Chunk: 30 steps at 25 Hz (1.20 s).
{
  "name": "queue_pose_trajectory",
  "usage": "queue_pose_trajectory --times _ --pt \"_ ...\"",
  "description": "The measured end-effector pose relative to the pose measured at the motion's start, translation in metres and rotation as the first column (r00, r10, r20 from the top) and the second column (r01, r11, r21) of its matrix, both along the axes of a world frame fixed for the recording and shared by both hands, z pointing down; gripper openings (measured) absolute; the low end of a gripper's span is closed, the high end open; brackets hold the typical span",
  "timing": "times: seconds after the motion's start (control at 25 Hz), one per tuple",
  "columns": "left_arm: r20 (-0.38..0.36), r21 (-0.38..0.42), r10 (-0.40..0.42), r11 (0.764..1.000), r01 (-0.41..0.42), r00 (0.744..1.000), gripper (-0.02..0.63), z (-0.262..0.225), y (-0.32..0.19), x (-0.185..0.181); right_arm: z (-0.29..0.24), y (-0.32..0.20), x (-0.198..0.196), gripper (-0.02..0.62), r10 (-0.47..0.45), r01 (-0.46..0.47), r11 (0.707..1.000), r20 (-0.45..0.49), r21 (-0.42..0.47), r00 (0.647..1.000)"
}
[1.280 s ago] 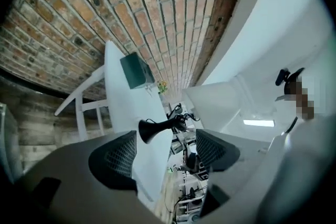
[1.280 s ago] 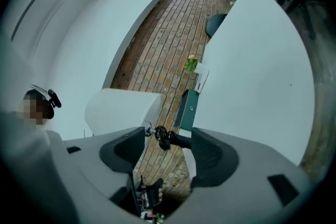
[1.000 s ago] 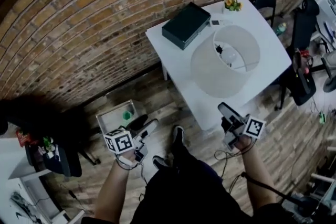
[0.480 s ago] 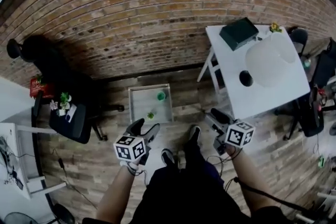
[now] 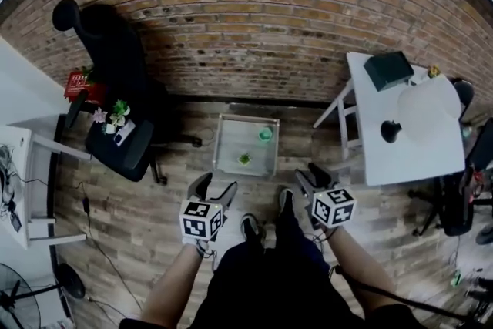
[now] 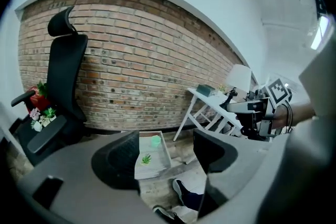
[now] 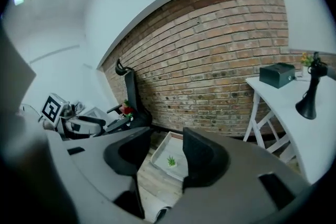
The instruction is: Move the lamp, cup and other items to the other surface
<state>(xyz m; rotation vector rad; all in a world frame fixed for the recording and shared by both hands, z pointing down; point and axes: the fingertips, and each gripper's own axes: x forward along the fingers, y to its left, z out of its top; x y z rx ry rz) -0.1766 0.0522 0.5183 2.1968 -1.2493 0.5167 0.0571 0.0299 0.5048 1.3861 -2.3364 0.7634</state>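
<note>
The lamp (image 5: 426, 113), with a white shade and a black base, stands on the white table (image 5: 400, 166) at the right, beside a dark box (image 5: 389, 69) and a small potted plant (image 5: 435, 72). A grey tray (image 5: 231, 136) lies on the wooden floor straight ahead. It holds a green cup (image 5: 265, 134) and a tiny plant (image 5: 244, 159). My left gripper (image 5: 214, 193) is open and empty and points at the tray (image 6: 150, 152). My right gripper (image 5: 312, 175) has just been closing its jaws; they stand apart with nothing between them. Past them lies the tray (image 7: 164, 152).
A black office chair (image 5: 115, 88) stands at the left with small plants (image 5: 115, 118) on its seat. A white desk (image 5: 27, 181) and a fan (image 5: 19, 304) are at the far left. A brick wall (image 5: 254, 27) runs behind. Another dark chair (image 5: 454, 204) stands right of the table.
The view has swung left, away from the white table, which now sits at the right edge. The floor tray has come to the centre. Both grippers swung along with it.
</note>
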Motion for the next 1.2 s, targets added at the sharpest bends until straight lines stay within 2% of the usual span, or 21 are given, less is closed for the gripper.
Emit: queue_pose_trajectory --times 0.28,0.52,0.68,0.76,0.96,1.2 --pt "0.068 0.014 -0.05 0.999 0.049 0.996 0.319 0.017 -0.009 -0.011 0.032 -0.038 -0.024 0.21 -0.086 0.093 0.995 -0.134 0.043 0.987" --pt "0.106 0.008 -0.091 0.996 0.091 0.99 0.319 0.046 -0.044 0.004 0.082 -0.083 -0.034 0.218 -0.2 0.205 0.979 -0.17 0.013 0.965" --pt "0.117 -0.015 -0.113 0.993 0.116 0.987 0.319 0.076 -0.069 0.017 0.127 -0.119 -0.032 0.219 -0.262 0.262 0.965 -0.2 -0.027 0.944" --pt "0.12 -0.048 -0.125 0.99 0.132 0.985 0.319 0.094 -0.079 0.022 0.153 -0.139 -0.03 0.219 -0.274 0.272 0.961 -0.214 -0.04 0.938" --pt "0.146 -0.056 -0.165 0.983 0.175 0.975 0.319 0.139 -0.104 0.022 0.217 -0.178 -0.03 0.222 -0.305 0.292 0.952 -0.214 -0.089 0.928" --pt "0.159 -0.12 -0.169 0.975 0.189 0.973 0.319 0.195 -0.113 0.024 0.298 -0.201 -0.048 0.241 -0.41 0.38 0.911 -0.246 -0.159 0.878"
